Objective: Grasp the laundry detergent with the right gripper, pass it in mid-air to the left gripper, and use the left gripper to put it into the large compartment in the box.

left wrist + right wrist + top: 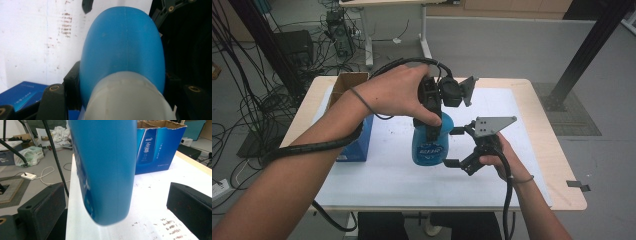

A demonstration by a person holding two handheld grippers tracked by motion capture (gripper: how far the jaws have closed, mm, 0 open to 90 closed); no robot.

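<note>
Blue bottle (430,145) held off the table.
Your left gripper (430,121) clamped its top; your right gripper (455,147) jaws stood wide around it.

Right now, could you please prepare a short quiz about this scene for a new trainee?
1. True or false: the left gripper is shut on the blue bottle.
2. Are the right gripper jaws (a) open beside the bottle or (b) pressed on it?
3. What stands at the table's left side?

Key: 1 true, near its white top. 2 (a). 3 the blue cardboard box, open on top.
</note>
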